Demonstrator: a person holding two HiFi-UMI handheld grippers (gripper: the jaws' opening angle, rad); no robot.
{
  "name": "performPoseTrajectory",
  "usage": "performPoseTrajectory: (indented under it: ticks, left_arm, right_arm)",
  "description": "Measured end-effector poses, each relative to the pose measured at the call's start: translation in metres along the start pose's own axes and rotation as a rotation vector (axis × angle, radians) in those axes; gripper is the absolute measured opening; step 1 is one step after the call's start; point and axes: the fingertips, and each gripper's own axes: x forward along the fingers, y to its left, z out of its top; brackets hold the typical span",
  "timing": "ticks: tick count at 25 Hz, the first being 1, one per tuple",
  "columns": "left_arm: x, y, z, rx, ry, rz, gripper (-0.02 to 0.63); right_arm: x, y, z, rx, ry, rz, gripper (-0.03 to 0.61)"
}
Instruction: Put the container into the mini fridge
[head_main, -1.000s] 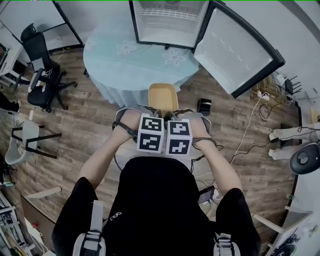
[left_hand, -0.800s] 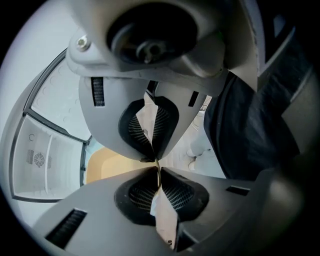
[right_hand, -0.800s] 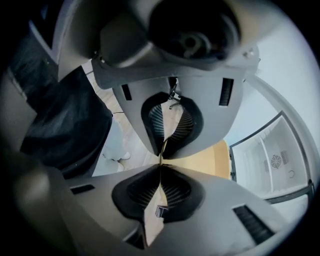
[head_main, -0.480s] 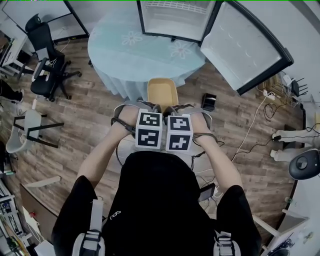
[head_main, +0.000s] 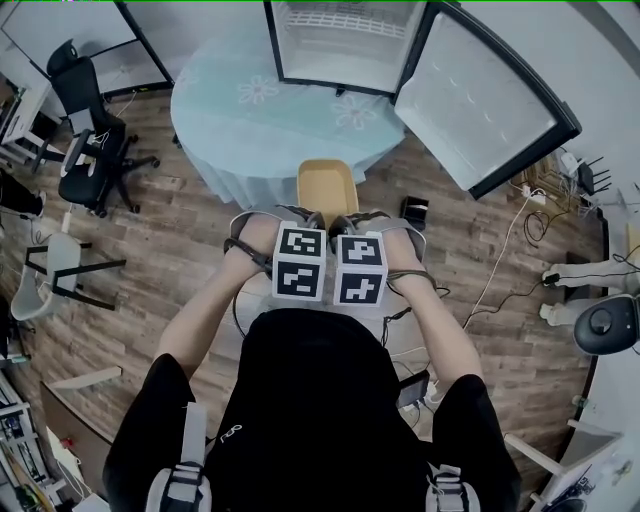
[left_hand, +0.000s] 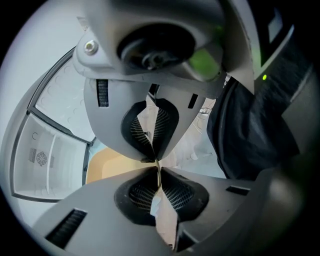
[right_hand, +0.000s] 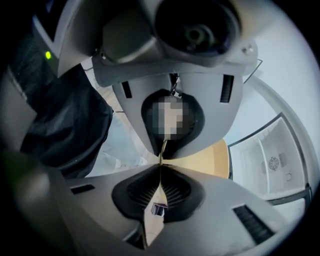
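Hardly anything had shifted over the last second: the tan container (head_main: 327, 188) hung in the same spot, just short of the near edge of the round surface (head_main: 250, 120). The mini fridge (head_main: 345, 45) stood open at the far side, its door (head_main: 480, 100) swung right. By that reading the carry was paused or creeping, with the placing not begun. The left gripper (left_hand: 156, 166) was pinched almost flat on the container's thin near rim. The right gripper (right_hand: 161, 161) was clamped on that same rim just beside it.
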Motion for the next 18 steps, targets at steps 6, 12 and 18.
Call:
performPoseTrajectory:
  ticks: [6, 12, 18]
  left_arm:
    - [0.005, 0.038, -0.023, -0.004, 0.004, 0.018, 0.038]
    - [0.012, 0.089, -0.053, -0.012, -0.007, 0.026, 0.038]
    - [0.017, 0.161, -0.069, 0.035, -0.047, 0.038, 0.038]
  right_arm:
    - [0.015, -0.042, 0.005, -0.022, -0.002, -0.009, 0.017]
    - [0.035, -0.097, 0.009, -0.037, 0.016, -0.017, 0.017]
    - [0.046, -0.170, -0.003, 0.019, 0.048, -0.043, 0.017]
